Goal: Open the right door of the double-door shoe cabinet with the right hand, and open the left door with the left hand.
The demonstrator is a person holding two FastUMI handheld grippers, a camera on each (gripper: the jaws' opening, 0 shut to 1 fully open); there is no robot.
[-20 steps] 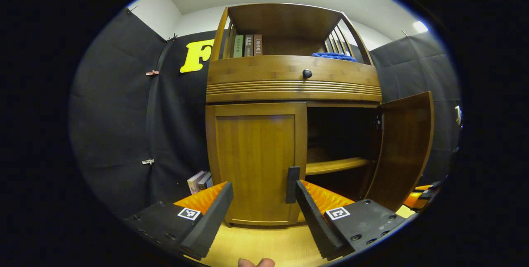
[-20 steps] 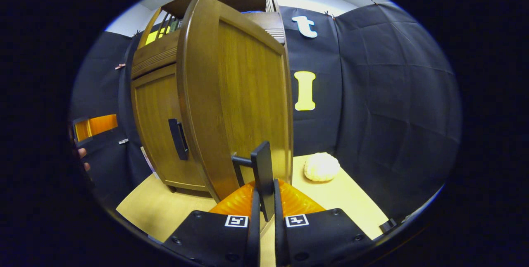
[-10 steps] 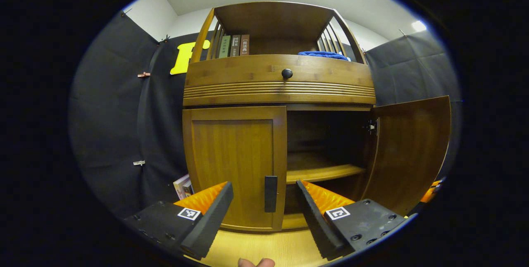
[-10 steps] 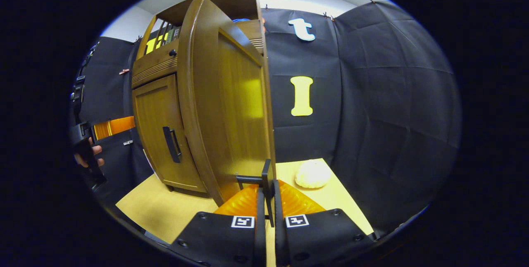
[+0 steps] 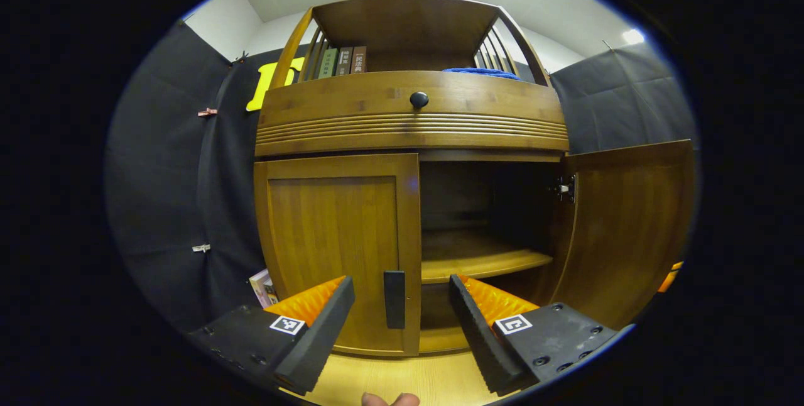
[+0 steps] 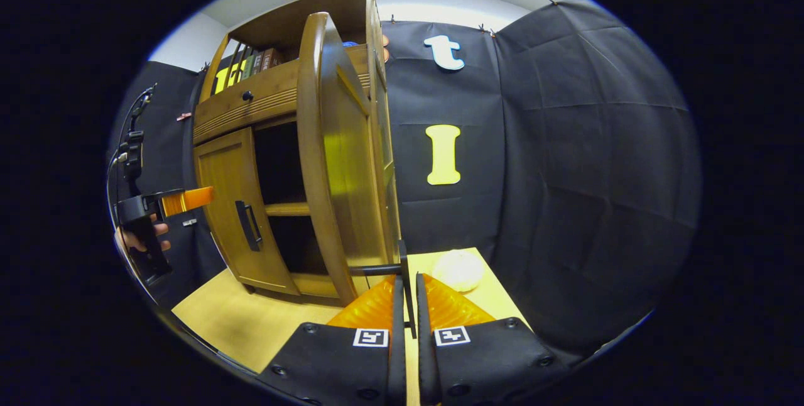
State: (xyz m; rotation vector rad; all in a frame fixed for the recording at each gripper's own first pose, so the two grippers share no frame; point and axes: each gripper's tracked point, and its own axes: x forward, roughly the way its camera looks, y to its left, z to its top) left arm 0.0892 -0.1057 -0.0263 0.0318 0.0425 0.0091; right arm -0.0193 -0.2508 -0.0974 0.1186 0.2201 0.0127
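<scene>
Now the right gripper [image 6: 405, 305] has its jaws clamped on the handle [image 6: 403, 268] of the right door [image 6: 336, 154], which stands swung wide open from the shoe cabinet [image 5: 408, 117]. Left gripper [image 5: 399, 315], jaws apart, points level at the closed left door [image 5: 333, 242], its handle [image 5: 394, 298] between the fingers but not touched. A hand [image 6: 141, 239] holds that gripper left of the cabinet.

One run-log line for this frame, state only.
right door: open | right gripper: shut on right door handle | left door: closed | left gripper: open, facing left door handle
</scene>
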